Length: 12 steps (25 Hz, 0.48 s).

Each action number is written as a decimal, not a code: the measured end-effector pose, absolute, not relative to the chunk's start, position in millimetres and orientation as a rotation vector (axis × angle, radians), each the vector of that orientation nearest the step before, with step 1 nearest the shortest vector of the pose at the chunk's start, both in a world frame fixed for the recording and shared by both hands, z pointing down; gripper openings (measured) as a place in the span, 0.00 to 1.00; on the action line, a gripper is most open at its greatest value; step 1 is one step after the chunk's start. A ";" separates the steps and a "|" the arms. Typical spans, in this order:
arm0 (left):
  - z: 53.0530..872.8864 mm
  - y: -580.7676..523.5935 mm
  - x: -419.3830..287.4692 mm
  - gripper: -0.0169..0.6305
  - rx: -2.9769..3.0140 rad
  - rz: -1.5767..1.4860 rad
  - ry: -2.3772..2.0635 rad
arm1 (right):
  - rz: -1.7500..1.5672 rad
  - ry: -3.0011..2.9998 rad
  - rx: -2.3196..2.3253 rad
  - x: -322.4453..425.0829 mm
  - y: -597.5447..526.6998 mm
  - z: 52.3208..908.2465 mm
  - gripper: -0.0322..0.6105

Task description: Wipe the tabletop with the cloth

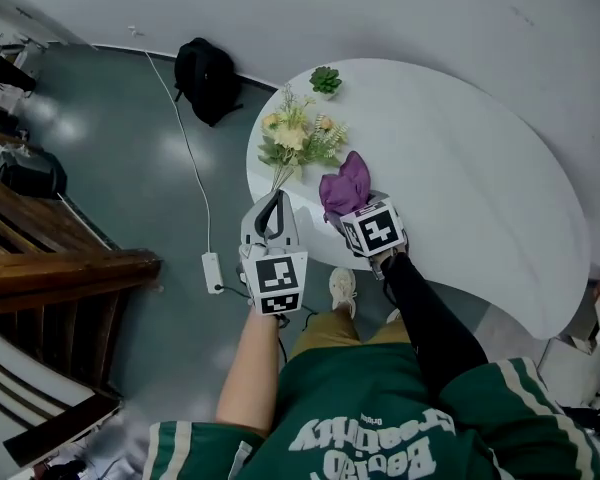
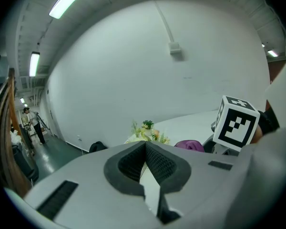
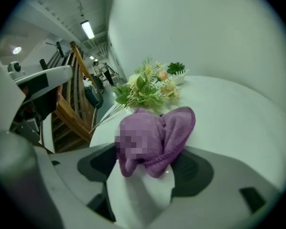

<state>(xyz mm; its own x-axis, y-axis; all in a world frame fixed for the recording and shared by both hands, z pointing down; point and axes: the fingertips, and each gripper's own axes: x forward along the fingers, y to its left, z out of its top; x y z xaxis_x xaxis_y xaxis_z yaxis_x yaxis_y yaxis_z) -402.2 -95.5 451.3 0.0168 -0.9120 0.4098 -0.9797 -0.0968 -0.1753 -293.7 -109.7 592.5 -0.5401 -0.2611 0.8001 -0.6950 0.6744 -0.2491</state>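
A purple cloth (image 1: 346,182) is bunched up over the near edge of the white curved table (image 1: 460,168). My right gripper (image 1: 338,208) is shut on the cloth. In the right gripper view the cloth (image 3: 177,128) bulges out from between the jaws, with the tabletop (image 3: 238,123) beyond it. My left gripper (image 1: 272,202) hovers just left of the table's near-left edge, off the tabletop, holding nothing. In the left gripper view its jaws (image 2: 145,148) are shut with the pads meeting at the tip, and the cloth (image 2: 189,145) shows to the right.
A bouquet of artificial flowers (image 1: 298,138) lies on the table's left end, just beyond the cloth. A small potted succulent (image 1: 326,80) stands at the far edge. On the floor are a black backpack (image 1: 206,78) and a power strip (image 1: 212,271); wooden steps (image 1: 50,258) stand left.
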 end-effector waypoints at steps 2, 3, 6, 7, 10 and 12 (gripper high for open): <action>455.1 -91.1 -411.8 0.03 2.105 0.630 -1.999 | 0.670 -2.122 0.796 -293.3 -113.1 589.5 0.67; 456.1 -89.6 -414.6 0.03 2.100 0.622 -2.000 | 0.632 -2.126 0.834 -291.8 -116.6 586.5 0.72; 457.1 -86.0 -419.4 0.03 2.090 0.602 -2.001 | 0.533 -2.149 0.916 -290.6 -127.2 577.3 0.76; 457.5 -84.9 -420.6 0.03 2.088 0.599 -2.001 | 0.520 -2.154 0.909 -293.1 -128.7 578.0 0.75; 458.9 -80.9 -425.1 0.03 2.076 0.595 -2.012 | 0.487 -2.137 0.853 -300.6 -128.9 590.6 0.55; 459.9 -78.3 -428.6 0.03 2.069 0.595 -2.018 | 0.474 -2.155 0.834 -306.8 -129.2 592.7 0.29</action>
<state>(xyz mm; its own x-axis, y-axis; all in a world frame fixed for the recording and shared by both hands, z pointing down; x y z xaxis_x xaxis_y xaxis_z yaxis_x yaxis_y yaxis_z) -428.6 -78.3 459.9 -0.0077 -0.9122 0.4096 -0.9886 -0.0547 -0.1405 -306.8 -129.2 592.7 -0.4950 -0.4104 0.7659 -0.6939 0.7172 -0.0642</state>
